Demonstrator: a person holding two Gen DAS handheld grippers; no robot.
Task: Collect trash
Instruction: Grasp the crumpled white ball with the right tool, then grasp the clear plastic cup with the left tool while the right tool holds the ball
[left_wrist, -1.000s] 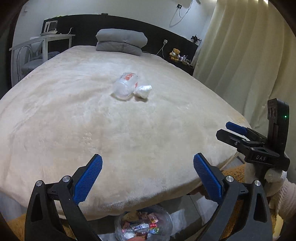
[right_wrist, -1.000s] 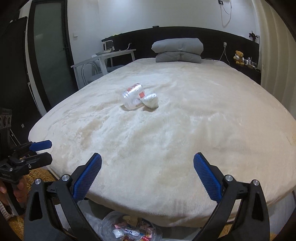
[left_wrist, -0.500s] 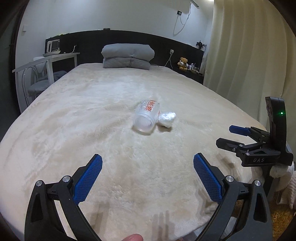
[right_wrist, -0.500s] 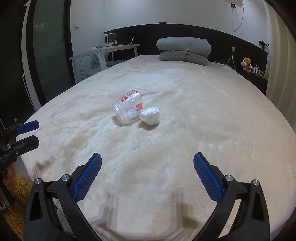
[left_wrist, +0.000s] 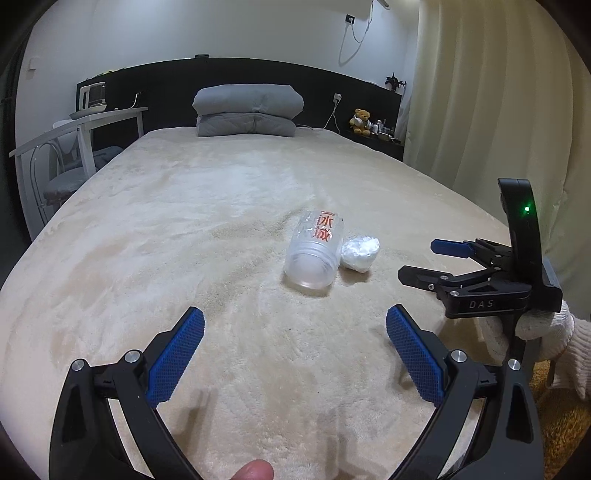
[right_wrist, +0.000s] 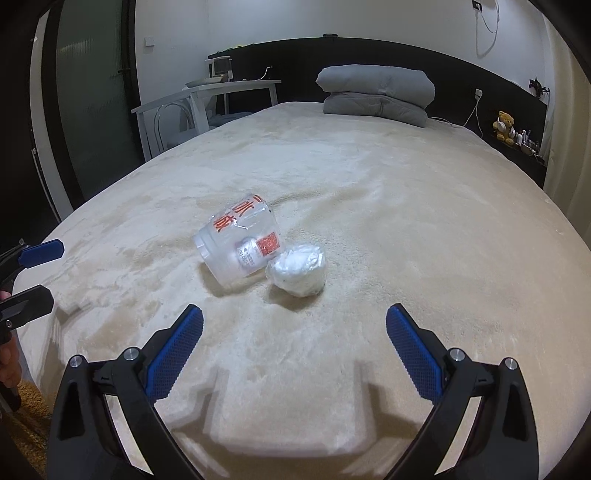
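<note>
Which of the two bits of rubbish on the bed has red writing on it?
The clear plastic cup, lying on its side on the bed. The crumpled white wad beside it is plain, with no writing.

A clear plastic cup (right_wrist: 240, 245) with red printed characters lies on its side on the beige bed (right_wrist: 406, 221). A crumpled white wad (right_wrist: 298, 270) lies touching it.

A wide bed (left_wrist: 155, 229) under a cream plush blanket fills the room. At its head, folded grey bedding (left_wrist: 246, 110) sits against the black headboard (left_wrist: 166, 88). Left of the bed stands a white desk (left_wrist: 79, 123) with a chair (left_wrist: 62, 173). Right of the bed's head a teddy bear (left_wrist: 361, 120) perches on a dark shelf, with pale curtains (left_wrist: 491, 110) beyond.
</note>
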